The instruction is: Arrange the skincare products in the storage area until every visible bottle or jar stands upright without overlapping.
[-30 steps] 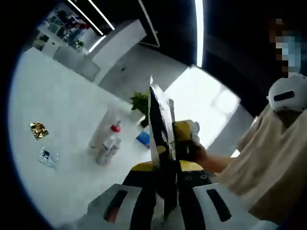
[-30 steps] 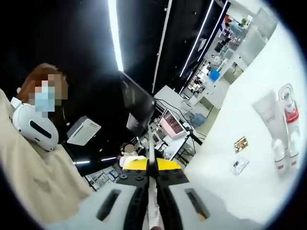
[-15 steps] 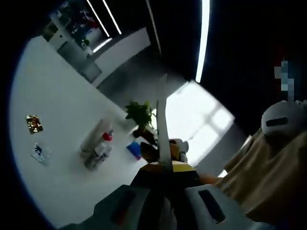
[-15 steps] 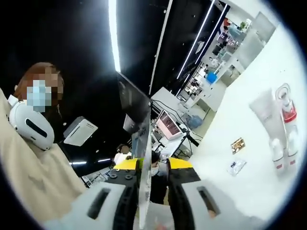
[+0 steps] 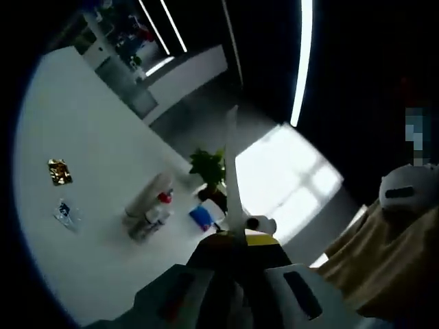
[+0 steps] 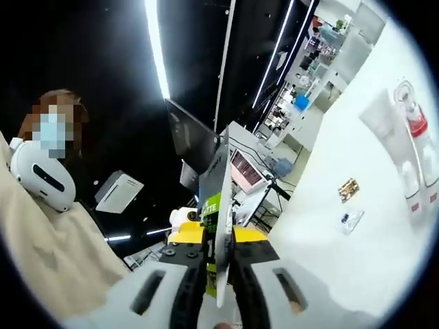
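Both hand-held grippers clamp one flat packet (image 6: 218, 205); bottles (image 5: 152, 214) lie grouped.

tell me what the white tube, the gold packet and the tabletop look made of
White tube: likely soft plastic, matte; it tapers to a flat crimped end. Gold packet: probably foil, since it glints and looks crinkled. Tabletop: smooth white surface, perhaps laminate; it shows no grain, and the material is too blurred to settle.

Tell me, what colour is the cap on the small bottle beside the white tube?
Red. The cap shows best in the right gripper view, beside the white tube.
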